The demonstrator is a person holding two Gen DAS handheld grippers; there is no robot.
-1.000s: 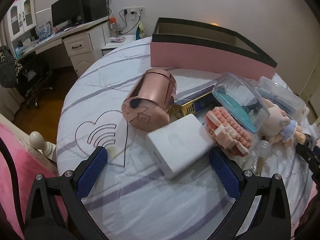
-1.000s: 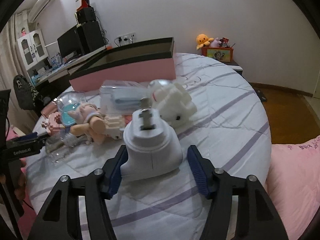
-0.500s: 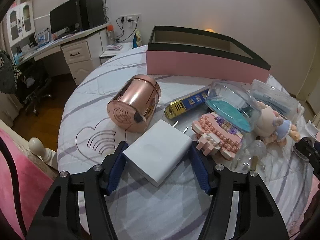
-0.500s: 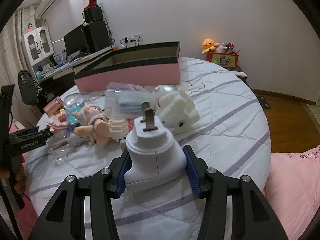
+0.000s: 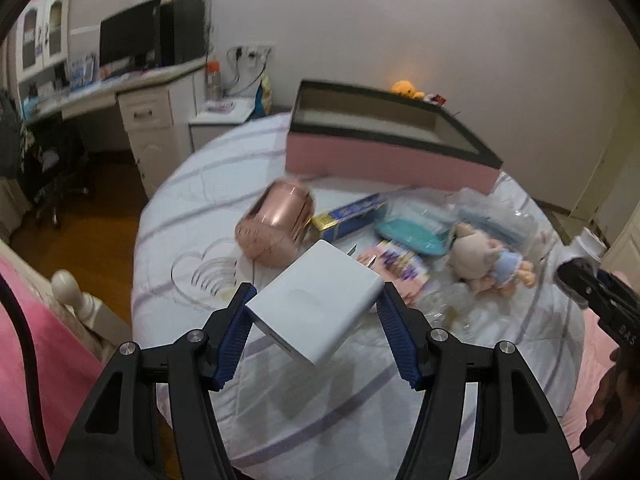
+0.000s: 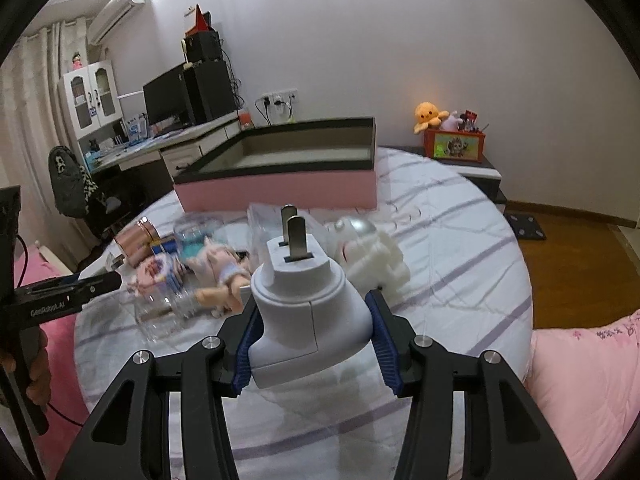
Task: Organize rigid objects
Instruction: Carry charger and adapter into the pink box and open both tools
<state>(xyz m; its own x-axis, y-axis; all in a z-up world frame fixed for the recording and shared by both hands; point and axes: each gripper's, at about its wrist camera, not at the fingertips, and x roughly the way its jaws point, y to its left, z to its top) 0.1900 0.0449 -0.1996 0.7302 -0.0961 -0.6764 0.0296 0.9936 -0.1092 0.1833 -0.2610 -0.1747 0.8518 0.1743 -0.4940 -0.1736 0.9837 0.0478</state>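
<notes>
My left gripper (image 5: 316,316) is shut on a flat white charger block (image 5: 316,300), lifted off the striped bed cover with its prongs pointing away. My right gripper (image 6: 312,320) is shut on a rounded white plug adapter (image 6: 308,312), its two metal prongs upward, also raised above the cover. Behind both stands the open pink box with a dark rim (image 5: 384,156) (image 6: 280,188). A rose-gold tin (image 5: 276,224) lies on its side in front of the box.
Loose on the round bed (image 5: 320,400): a blue and yellow carton (image 5: 348,216), a clear dome case with teal base (image 5: 412,228), a pink brick figure (image 5: 396,268), a doll (image 5: 484,256) and a white brick toy (image 6: 376,256). A desk stands far left. Pink bedding borders both sides.
The left jaws closed on the white charger block and raised it off the cover. The right jaws tightened on the plug adapter and lifted it too. Both views now look across the bed from higher.
</notes>
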